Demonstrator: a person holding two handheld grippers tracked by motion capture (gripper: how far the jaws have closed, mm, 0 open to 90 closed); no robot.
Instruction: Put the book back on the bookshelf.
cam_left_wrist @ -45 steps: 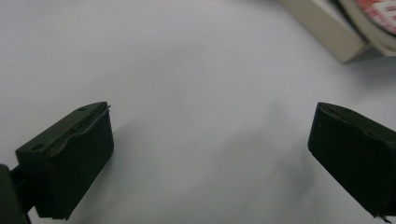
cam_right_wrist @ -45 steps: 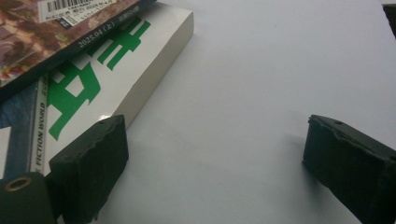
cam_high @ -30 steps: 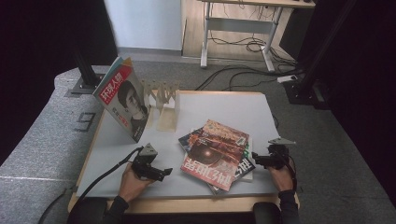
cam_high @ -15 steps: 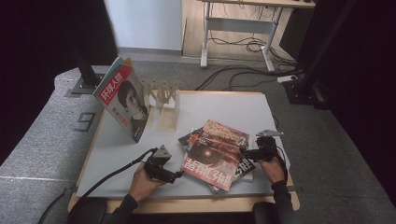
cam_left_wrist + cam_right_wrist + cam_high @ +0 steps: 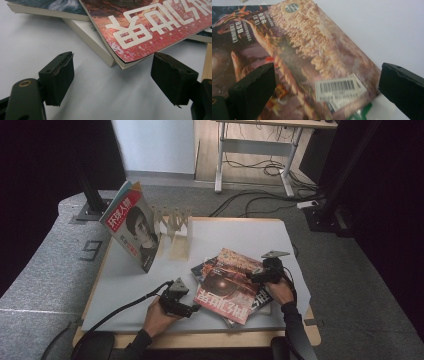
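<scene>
The red magazine (image 5: 227,285) tops a book pile near the table's (image 5: 125,285) front edge. Left tongs (image 5: 112,75) sit apart at its corner (they've just been narrowing, nothing gripped), and right tongs (image 5: 324,90) gape over its barcode end.

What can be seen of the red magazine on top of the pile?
The red magazine lies flat and skewed on top of a small pile of books near the table's front edge. Its glossy cover is red and brown with large white characters, a barcode label near one corner and a round sticker by another. One corner overhangs the pile. The left tool faces that corner, jaws apart, having just been closing, not touching it. The right tool hangs open over the barcode end.
</scene>
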